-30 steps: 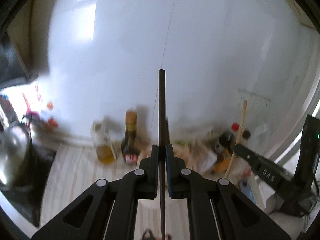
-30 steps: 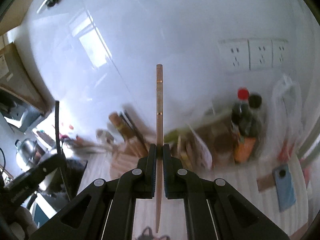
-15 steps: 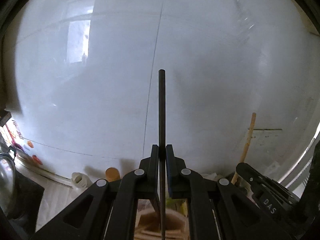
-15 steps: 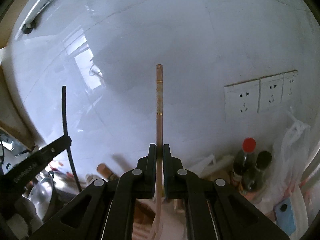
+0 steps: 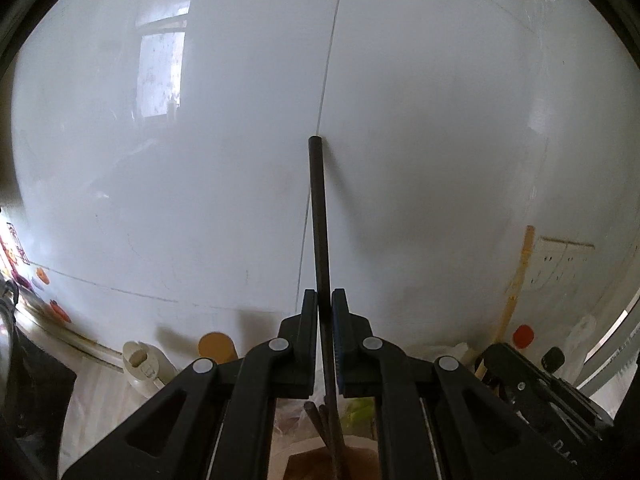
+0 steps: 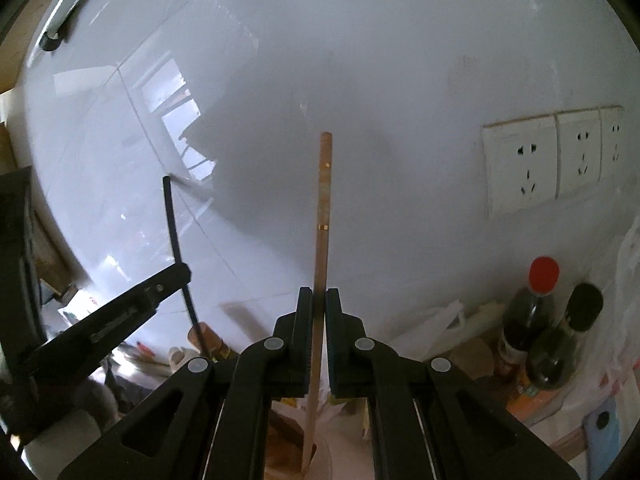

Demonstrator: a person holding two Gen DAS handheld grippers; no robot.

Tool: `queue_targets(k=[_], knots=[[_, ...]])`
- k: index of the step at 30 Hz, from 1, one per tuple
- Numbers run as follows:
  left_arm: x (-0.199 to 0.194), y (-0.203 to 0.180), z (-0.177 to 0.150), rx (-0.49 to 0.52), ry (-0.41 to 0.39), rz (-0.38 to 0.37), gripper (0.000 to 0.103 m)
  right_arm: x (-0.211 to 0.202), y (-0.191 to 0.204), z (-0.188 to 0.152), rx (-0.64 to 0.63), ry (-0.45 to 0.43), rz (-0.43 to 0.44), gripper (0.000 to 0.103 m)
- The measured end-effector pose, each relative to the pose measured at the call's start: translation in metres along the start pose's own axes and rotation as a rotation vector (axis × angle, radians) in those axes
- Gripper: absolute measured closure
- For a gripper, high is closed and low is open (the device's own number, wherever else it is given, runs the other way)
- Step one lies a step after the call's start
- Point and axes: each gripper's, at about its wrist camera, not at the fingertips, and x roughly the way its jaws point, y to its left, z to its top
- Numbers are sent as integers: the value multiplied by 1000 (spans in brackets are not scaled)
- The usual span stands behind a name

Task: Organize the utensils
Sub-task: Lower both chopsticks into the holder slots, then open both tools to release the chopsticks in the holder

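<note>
Both grippers are lowering chopsticks into the holder

The left gripper (image 5: 325, 312) is clamping a black chopstick (image 5: 319, 216) upright, jaws closed on it, its lower end entering a brown holder (image 5: 320, 462); the right gripper (image 6: 319, 308) is pinching a wooden chopstick (image 6: 323, 216) likewise, its tip over a holder (image 6: 298, 458). I'm reading no labels.

- Black chopstick (image 5: 320, 220): thin, round, upright, lower end down among other dark sticks in a holder (image 5: 360, 446).
- Wooden chopstick (image 6: 322, 240): pale brown, two gold bands, upright, tip in holder.
</note>
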Motion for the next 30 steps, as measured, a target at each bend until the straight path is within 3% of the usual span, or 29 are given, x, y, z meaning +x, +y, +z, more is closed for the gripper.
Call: queue_targets(k=[8,16,23,26,28,29,30], knots=[[-10,2,-10,37,-14,23,98,-16,2,-22,-36,-6,36,97],[-16,1,-27,59,27,7,99,-23,1,-33,-54,29,70,97],[-26,7,-35,53,53,6,98,-7,11,-38,-90,128,112,97],[-35,15,-32,21,64,-8,92,8,13,-38,-91,232,136,97],[-43,20,-29,12,65,27,64,11,12,-38,-90,261,144,95],[-48,23,-28,2,63,54,25,9,12,-36,-87,270,146,88],[-52,26,-27,-7,57,66,1,7,12,-35,-79,270,149,81]])
